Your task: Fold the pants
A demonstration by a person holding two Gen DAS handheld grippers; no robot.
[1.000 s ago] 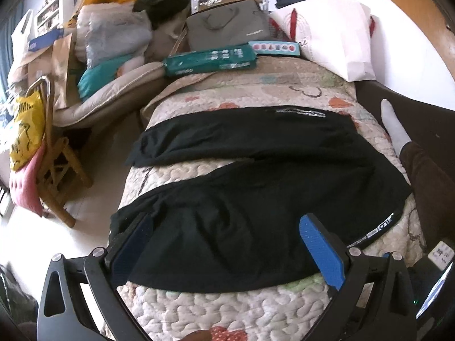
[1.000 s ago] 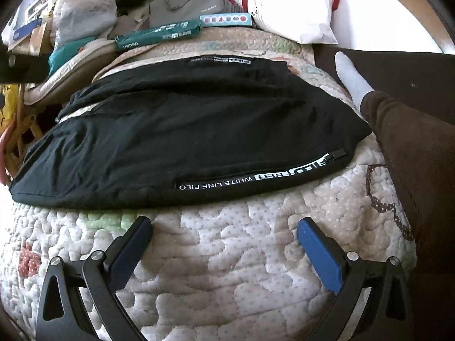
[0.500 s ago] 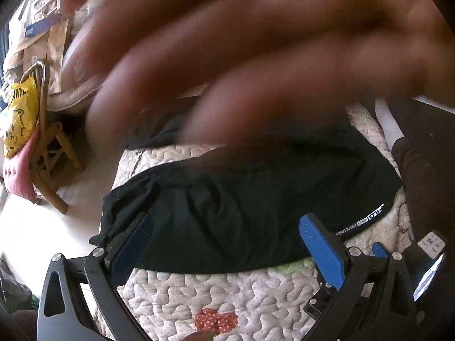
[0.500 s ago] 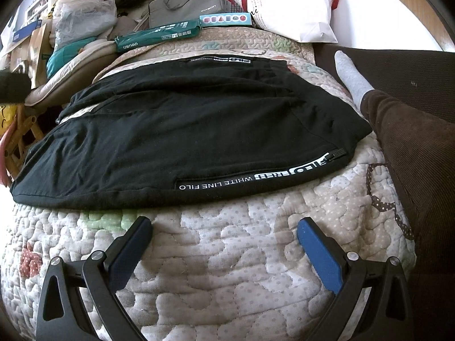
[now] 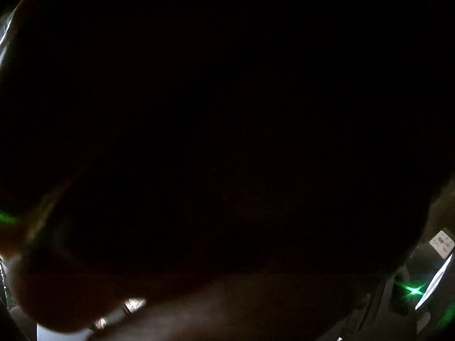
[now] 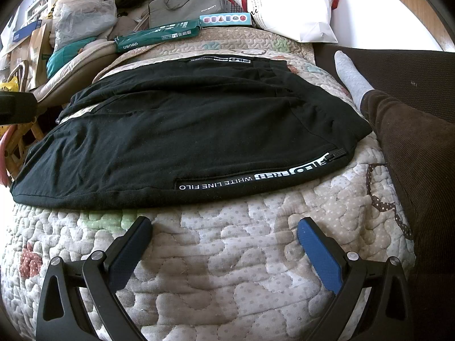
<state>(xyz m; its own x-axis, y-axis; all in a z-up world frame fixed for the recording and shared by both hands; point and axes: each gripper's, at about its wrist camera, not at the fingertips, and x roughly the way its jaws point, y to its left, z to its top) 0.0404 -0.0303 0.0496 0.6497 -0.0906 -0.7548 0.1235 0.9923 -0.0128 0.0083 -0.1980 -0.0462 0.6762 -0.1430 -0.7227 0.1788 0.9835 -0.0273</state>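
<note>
One pair of black pants (image 6: 193, 130) lies flat across the quilted bed (image 6: 227, 255) — right gripper (image 6: 224, 236) at 6 o'clock, jaws spread, empty. Left view is blacked out — jaws unreadable.

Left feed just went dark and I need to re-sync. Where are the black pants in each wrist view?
Left wrist: not visible; something close to the lens blacks out nearly the whole picture.
Right wrist: the black pants lie spread across the middle, on the quilted bed cover, beyond the right gripper, whose jaws stand open and empty.
Shared landmark: none can be confirmed; the left view shows only dark edges and green glints.
</note>
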